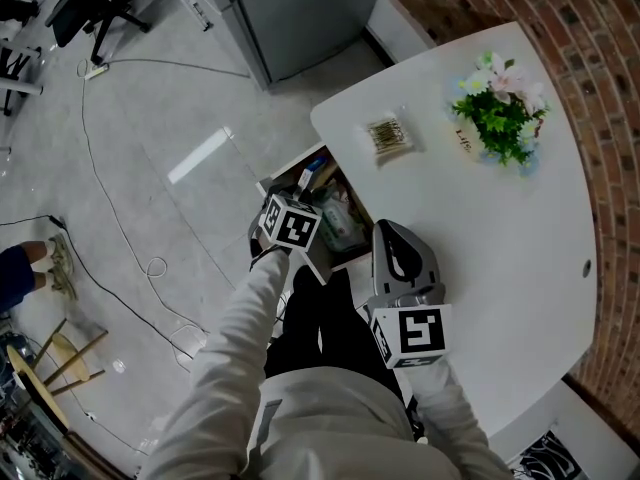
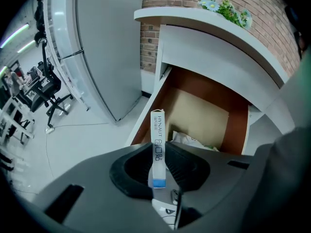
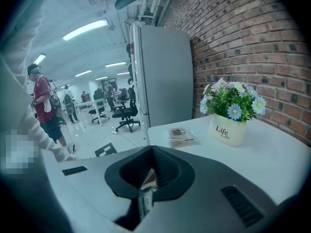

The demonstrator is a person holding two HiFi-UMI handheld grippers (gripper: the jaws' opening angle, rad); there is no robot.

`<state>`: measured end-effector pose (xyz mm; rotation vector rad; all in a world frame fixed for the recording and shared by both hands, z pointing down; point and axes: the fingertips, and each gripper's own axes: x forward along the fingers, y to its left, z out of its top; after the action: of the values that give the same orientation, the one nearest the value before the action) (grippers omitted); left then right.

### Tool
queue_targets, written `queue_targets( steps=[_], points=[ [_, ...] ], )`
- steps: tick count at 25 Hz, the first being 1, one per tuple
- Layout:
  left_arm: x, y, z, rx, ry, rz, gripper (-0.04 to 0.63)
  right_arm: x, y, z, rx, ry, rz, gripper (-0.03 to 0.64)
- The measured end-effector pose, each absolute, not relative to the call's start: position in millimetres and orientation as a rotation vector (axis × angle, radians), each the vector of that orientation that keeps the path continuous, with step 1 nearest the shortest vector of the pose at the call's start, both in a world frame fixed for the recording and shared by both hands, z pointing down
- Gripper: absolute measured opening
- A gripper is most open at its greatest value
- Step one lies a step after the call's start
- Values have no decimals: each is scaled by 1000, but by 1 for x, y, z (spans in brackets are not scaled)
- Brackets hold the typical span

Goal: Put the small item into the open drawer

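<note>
Left gripper [image 2: 158,155] has its jaws pinched together on a thin packet [image 2: 157,132], a flat white strip with a blue end that stands upright between the pads, top edge above the jaws. Step in hand: carrying the item over the open drawer [image 2: 237,125], which lies just ahead of and below this gripper. Not released yet. Next move calls for dipping the tip past the drawer's front rim and spreading the jaws, so the packet lands on the crumpled plastic bag [image 2: 190,141] or the bare bottom beyond it. Right gripper [image 3: 148,178] looks closed on a small sachet [image 3: 145,200], but it sits low in shadow, so this is not certain. It is parked over the table [image 3: 282,164], with a clear packet [image 3: 181,134] ahead and a flower pot [image 3: 228,128] further ahead to its right. Only the left gripper view shows the drawer's inside. Only the head view shows both grippers together, the left gripper [image 1: 296,206] above the drawer [image 1: 283,171], right gripper [image 1: 402,258] beside it at the table edge.
</note>
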<state>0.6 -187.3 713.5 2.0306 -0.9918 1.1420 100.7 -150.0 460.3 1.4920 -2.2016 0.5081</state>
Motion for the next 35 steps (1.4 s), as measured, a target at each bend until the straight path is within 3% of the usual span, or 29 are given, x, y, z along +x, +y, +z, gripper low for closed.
queue_targets(
  steps=[31,35],
  points=[
    [21,-208,781,1964,-925,1303,87,110,-151,479,1445,-2183,549,26],
    [21,-207,780,1966,-923,1292,111,111,-150,479,1445,-2184,554,26]
  ],
)
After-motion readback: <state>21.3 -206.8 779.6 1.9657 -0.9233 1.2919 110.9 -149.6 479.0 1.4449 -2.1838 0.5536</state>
